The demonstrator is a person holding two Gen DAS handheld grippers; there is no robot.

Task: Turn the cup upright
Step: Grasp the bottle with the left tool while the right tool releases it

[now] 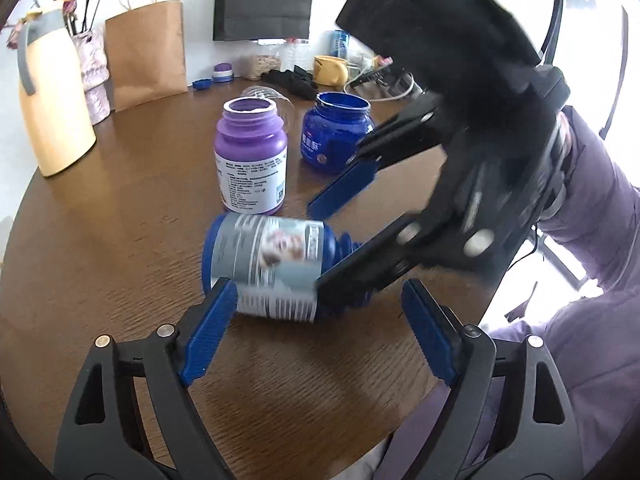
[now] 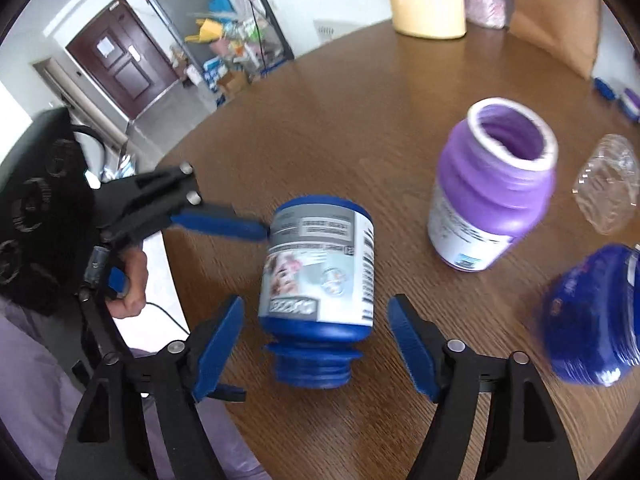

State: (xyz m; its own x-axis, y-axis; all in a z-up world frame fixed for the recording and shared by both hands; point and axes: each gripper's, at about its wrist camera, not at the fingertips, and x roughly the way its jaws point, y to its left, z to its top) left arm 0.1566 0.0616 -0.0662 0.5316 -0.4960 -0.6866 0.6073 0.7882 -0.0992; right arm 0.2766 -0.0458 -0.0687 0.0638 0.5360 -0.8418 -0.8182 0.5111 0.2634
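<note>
Blue jar (image 1: 264,264) lies on its side on the desk (image 1: 120,240), mouth toward the right claw (image 2: 316,340), in front of the purple jar (image 1: 251,160). Right claw: spread wide, straddling the neck end, not gripping. Left claw (image 1: 320,336): spread too, one pad (image 1: 210,332) against the base end.

Step looks like pre-grasp. Next, I'd guess: close the right claw on the body, lift the mouth end, let the base pivot against the left pad.

Label text is motion-blurred and unreadable; only a face photo shows.
</note>
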